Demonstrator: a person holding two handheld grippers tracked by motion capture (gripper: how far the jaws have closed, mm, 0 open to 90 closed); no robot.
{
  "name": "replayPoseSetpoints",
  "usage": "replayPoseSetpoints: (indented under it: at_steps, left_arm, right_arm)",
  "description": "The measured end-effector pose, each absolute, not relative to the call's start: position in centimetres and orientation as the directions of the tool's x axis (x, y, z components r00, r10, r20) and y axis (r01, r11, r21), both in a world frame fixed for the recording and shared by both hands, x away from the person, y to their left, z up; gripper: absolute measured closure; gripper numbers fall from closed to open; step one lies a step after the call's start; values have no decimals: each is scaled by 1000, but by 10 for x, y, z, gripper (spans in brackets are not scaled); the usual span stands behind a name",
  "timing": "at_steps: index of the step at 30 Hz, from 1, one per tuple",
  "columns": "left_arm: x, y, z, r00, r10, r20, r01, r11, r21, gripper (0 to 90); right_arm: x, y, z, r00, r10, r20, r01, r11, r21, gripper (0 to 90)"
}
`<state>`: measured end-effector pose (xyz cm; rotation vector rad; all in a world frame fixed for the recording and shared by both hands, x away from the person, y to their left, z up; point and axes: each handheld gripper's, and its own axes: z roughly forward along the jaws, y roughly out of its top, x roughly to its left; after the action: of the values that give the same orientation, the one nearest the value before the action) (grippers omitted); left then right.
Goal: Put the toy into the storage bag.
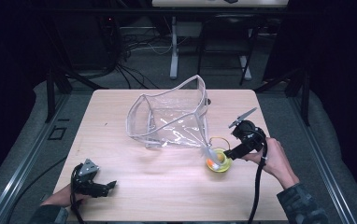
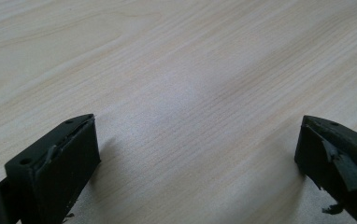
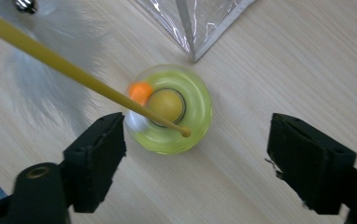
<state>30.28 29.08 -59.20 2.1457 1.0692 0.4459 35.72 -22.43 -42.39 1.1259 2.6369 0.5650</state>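
Yellow toy [image 3: 169, 109] sits between our wide right claw [image 3: 195, 163]; closing off-centre could skid it. Left claw [image 2: 195, 158] gapes idle.

Lab or recording rig, not home. Pale wood bench [image 1: 120, 191] stands alone inside dark curtained enclosure. Aluminium frame rails [image 1: 22, 168] run along both sides. Loose cables [image 1: 134, 46] tangled on grey floor behind. Legs of second table [image 1: 174, 51] at far end. Light falls on bench, surroundings black.
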Motion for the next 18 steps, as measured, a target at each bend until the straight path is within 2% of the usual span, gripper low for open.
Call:
replayPoseSetpoints:
  at_steps: [1, 2, 3, 5, 7, 9, 18]
  left_arm:
    - [303, 291, -592, 602, 799, -1, 563, -424, 710, 0]
    - [303, 291, -592, 602, 799, -1, 563, -424, 710, 0]
    - [303, 291, -592, 602, 799, -1, 563, -423, 710, 0]
    - [303, 291, -592, 602, 798, 0, 562, -424, 710, 0]
    - [303, 291, -592, 602, 799, -1, 563, -423, 710, 0]
    - [303, 291, -592, 602, 798, -1, 563, -424, 710, 0]
    - [303, 291, -592, 603, 798, 1, 561, -425, 711, 0]
  right_arm:
    - [357, -223, -421, -690, 722, -50, 635, 637, 437, 282]
    - [357, -223, -421, -690, 722, -50, 635, 637, 437, 282]
    - [356, -221, -418, -695, 717, -59, 625, 642, 444, 354]
    - [356, -220, -416, -704, 707, -68, 616, 655, 438, 424]
    - [356, -218, -416, -712, 698, -76, 611, 669, 423, 452]
    - [356, -214, -416, -720, 690, -82, 608, 682, 407, 535]
    - [357, -212, -415, -719, 690, -79, 612, 684, 397, 658]
